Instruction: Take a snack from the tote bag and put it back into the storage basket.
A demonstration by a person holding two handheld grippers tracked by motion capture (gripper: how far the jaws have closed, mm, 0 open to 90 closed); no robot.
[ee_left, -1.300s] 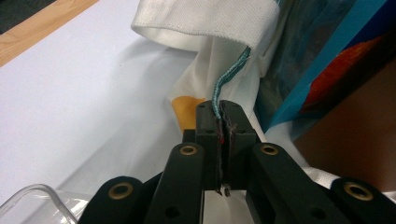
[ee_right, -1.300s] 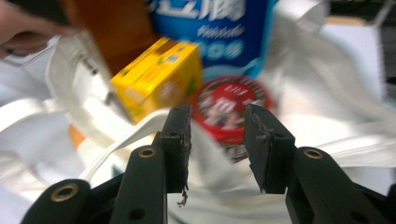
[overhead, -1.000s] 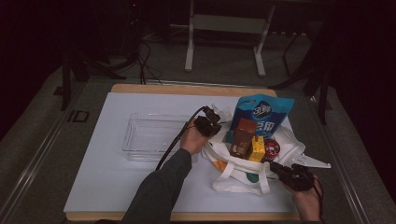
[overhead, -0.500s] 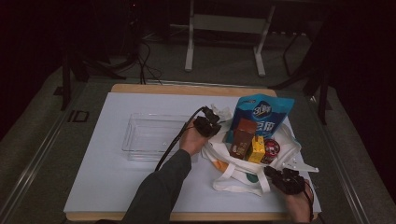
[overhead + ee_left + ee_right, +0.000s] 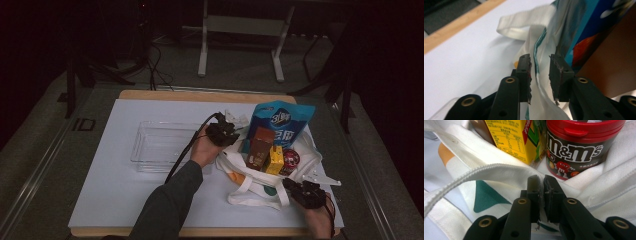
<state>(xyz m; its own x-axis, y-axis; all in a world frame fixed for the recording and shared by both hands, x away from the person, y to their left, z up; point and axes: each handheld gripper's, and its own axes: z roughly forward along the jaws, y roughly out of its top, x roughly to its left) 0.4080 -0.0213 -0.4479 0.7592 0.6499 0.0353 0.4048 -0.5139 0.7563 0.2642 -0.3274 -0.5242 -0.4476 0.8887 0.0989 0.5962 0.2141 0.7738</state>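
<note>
In the high view, the white cloth tote bag (image 5: 260,182) lies on the white table (image 5: 125,195), full of snacks. In the left gripper view, the left gripper (image 5: 539,67) has just been opening, the bag's edge loose between its jaws. In the right gripper view, the right gripper (image 5: 542,185) pinches the rim tightly. The left side is apparently being released; next comes a new grasp.

Left gripper (image 5: 539,75): matte black body, two blocky black jaws with ribbed inner pads, brass-coloured rivets at the linkage pivots. Right gripper (image 5: 542,195): same build. A black cable (image 5: 186,151) trails over a dark grey sleeve (image 5: 167,207).
</note>
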